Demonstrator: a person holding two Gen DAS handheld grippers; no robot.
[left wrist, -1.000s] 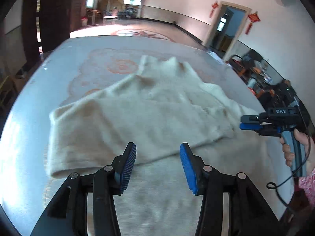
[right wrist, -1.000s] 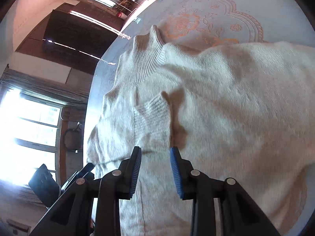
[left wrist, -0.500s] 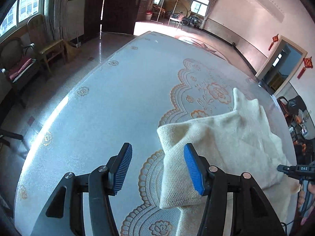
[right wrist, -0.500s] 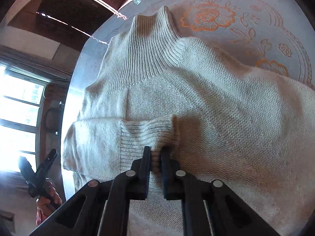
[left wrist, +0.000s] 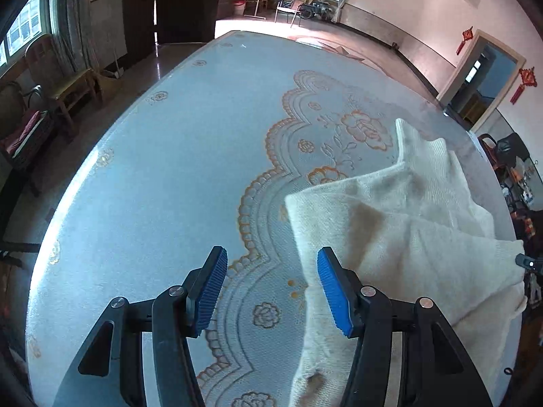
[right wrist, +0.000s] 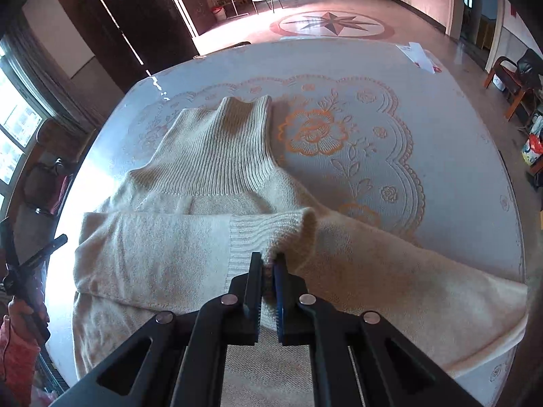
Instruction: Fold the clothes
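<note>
Keep the right claw (right wrist: 268, 273) pinched on the ribbed cuff (right wrist: 268, 234) and carry the sleeve flat across the body without dragging it (left claw (left wrist: 269, 288) gapes wide, holding nothing). The cream turtleneck sweater (right wrist: 210, 159) lies on the bench (left wrist: 169, 169), partly folded

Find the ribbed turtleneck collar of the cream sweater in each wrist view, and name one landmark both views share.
Left wrist view: the collar stands at centre right, at the sweater's far end.
Right wrist view: the collar lies left of centre, above the shut jaws of the right gripper.
Shared landmark: the orange flower on the tablecloth beside the collar.
</note>
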